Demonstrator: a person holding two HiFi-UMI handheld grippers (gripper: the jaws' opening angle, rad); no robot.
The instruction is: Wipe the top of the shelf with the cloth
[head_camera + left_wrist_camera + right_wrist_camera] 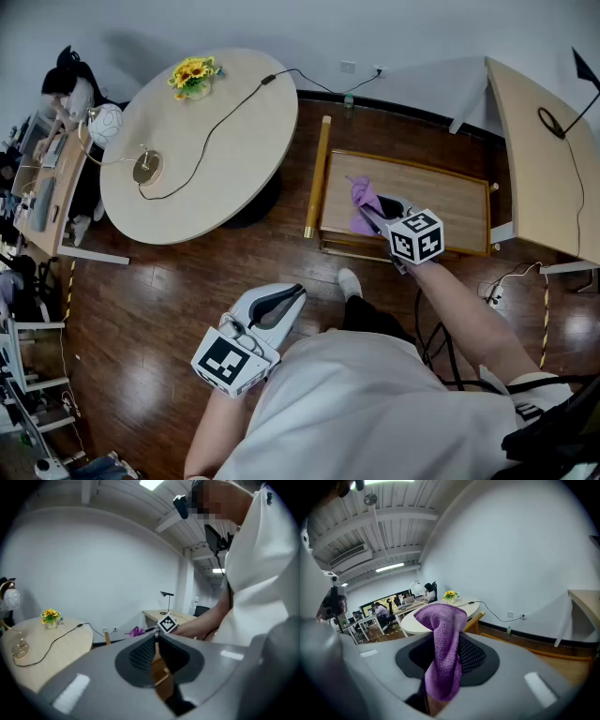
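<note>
Cloth clamped in my right hand-held gripper [377, 214], at the shelf [450, 202] top.

Head view: the purple cloth [362, 195] is nipped in the right jaws and bunches out past their tips over the left part of the wooden shelf top; I cannot tell whether it presses on the wood. My left hand-held gripper [284, 300] hangs low by my body over the floor, well apart from the shelf, with the round worktop [206, 141] off to its left. Left gripper view: jaws drawn together, nothing between them; the cloth is a small purple patch far off, beside the right gripper's marker cube [167, 623]. Right gripper view: jaws closed on the cloth, which stands up from between the pads and flops over their tips.
</note>
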